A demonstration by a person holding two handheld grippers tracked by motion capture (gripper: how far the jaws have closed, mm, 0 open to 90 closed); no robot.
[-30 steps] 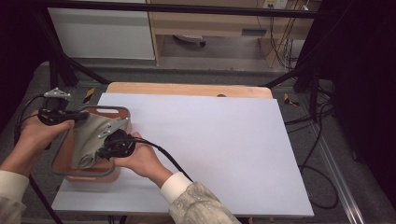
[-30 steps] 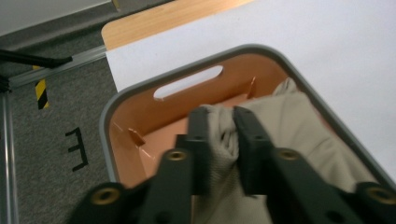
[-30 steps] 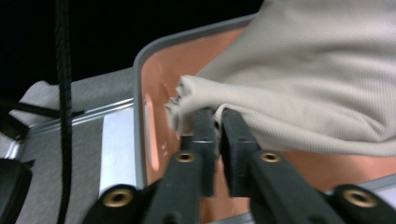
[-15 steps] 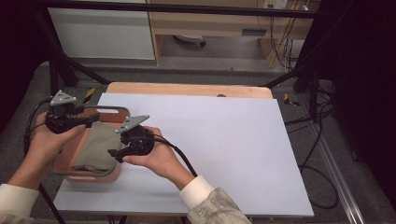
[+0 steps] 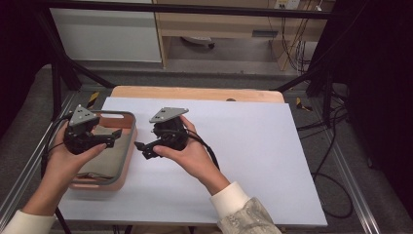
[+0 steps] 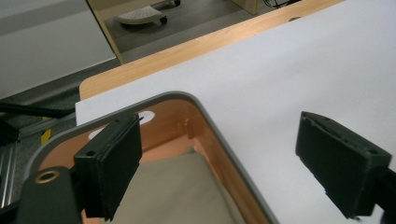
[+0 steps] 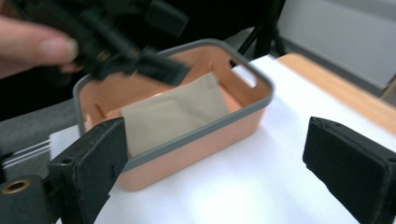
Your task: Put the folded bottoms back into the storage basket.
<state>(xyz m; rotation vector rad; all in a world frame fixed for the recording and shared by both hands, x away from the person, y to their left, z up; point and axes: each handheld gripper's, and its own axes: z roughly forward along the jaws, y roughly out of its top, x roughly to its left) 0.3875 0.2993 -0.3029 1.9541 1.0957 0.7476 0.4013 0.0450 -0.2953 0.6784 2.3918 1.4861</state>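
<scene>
In the high view, the left tool (image 5: pixel 113 138) hung at the left of the frame above the orange bin (image 5: pixel 127 146), gripped by the left hand (image 5: pixel 68 158). The right tool (image 5: pixel 141 148) sat just right of the bin, over the white counter (image 5: pixel 253 146), in the right hand (image 5: pixel 187 153). A folded beige cloth (image 5: pixel 104 156) lay inside the bin.

In the left gripper view, the left tool (image 6: pixel 233 161) stood wide, with nothing between its jaws. The bin's grey rim (image 6: pixel 187 97) curved through the lower left of the frame, the cloth (image 6: pixel 173 191) flat on its floor.

In the right gripper view, the right tool (image 7: pixel 212 175) was likewise wide and empty. The bin (image 7: pixel 201 135) stood at the centre left on the counter (image 7: pixel 261 186), the cloth (image 7: pixel 175 112) lying inside it. The left tool (image 7: pixel 163 70) showed blurred above the bin at the upper left.
</scene>
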